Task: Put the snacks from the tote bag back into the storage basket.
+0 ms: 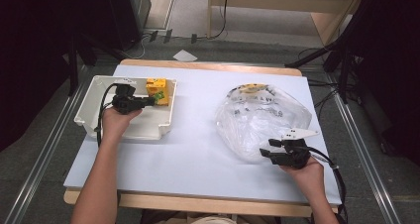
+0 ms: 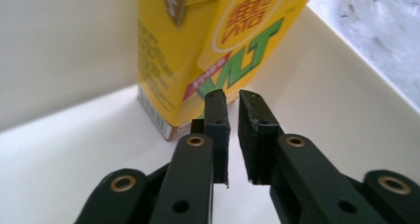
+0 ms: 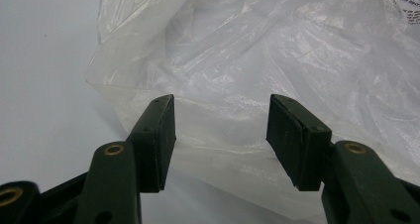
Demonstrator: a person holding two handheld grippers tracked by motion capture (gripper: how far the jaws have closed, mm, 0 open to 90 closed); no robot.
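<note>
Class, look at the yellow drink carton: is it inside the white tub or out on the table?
Inside. The carton stands within the tub's walls, near its far corner, just ahead of the left gripper.

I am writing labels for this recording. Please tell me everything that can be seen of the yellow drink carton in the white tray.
The yellow drink carton is a small paper box with a folded top, green letters, a red stripe and a barcode low on one side. It stands in a far corner of the white tray, apparently close against the walls. The left gripper points at its lower front, jaws almost closed with a narrow gap; whether the tips touch it cannot be told.
</note>
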